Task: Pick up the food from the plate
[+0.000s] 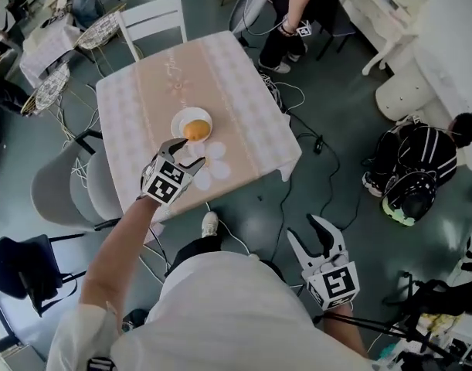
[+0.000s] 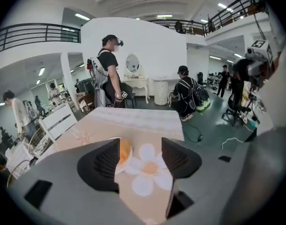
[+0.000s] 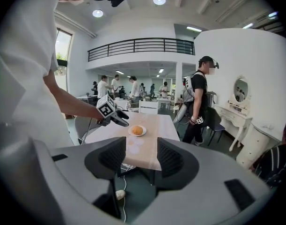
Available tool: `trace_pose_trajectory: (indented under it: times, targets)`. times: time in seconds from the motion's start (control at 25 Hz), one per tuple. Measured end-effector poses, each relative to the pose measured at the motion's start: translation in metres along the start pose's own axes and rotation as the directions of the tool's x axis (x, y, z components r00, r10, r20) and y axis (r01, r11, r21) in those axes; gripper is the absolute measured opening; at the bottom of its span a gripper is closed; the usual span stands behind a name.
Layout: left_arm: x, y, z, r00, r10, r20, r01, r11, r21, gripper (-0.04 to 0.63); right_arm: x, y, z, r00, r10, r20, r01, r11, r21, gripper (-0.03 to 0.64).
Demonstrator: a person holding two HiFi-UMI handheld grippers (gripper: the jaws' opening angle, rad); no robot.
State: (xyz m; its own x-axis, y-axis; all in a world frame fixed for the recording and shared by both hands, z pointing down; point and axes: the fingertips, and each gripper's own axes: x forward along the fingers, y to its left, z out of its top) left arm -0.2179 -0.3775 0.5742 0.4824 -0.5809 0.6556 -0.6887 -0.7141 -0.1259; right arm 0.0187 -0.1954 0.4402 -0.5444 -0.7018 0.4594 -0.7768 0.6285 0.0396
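Fingers (image 2: 103, 165) spread empty on both: left gripper (image 1: 185, 153) hovers beside the bun (image 1: 195, 130) on its plate (image 1: 179, 119), right gripper (image 1: 305, 229) well away, nothing lifted yet.

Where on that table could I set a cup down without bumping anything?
The far half of the table, from the plate to the white chair, is bare cloth. So is the strip right of the plate. It is crowded only at the near edge, where the left gripper hangs open beside the food.
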Motion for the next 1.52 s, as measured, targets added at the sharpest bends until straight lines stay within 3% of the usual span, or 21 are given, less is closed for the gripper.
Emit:
trace_pose_trajectory:
  times: [0.24, 0.48, 0.64, 0.88, 1.16, 1.52]
  targets:
    - [0.084, 0.055, -0.029, 0.988, -0.045, -0.146, 0.062, 0.992, 0.114, 0.326, 0.026, -0.01, 0.008, 0.989, -0.135, -0.066, 0.141, 0.986, 0.085, 0.207]
    - [0.129, 0.067, -0.05, 0.972, -0.104, -0.21, 0.135, 0.981, 0.138, 0.336, 0.033, -0.008, 0.011, 0.968, -0.217, -0.129, 0.233, 0.964, 0.129, 0.207]
    - [0.142, 0.074, -0.061, 0.97, -0.088, -0.228, 0.121, 0.983, 0.137, 0.336, 0.033, -0.009, 0.014, 0.959, -0.243, -0.146, 0.262, 0.956, 0.13, 0.207]
    - [0.143, 0.067, -0.06, 0.974, -0.075, -0.215, 0.107, 0.984, 0.141, 0.336, 0.016, -0.01, 0.0, 0.952, -0.257, -0.166, 0.281, 0.95, 0.134, 0.207]
    - [0.121, 0.081, -0.037, 0.987, -0.015, -0.159, 0.032, 0.994, 0.105, 0.345, 0.011, -0.016, -0.003, 0.963, -0.229, -0.142, 0.247, 0.961, 0.123, 0.207]
    - [0.046, 0.046, 0.008, 0.999, 0.034, -0.003, -0.034, 0.999, -0.017, 0.345, -0.014, -0.021, -0.019, 0.988, -0.139, -0.072, 0.146, 0.985, 0.093, 0.207]
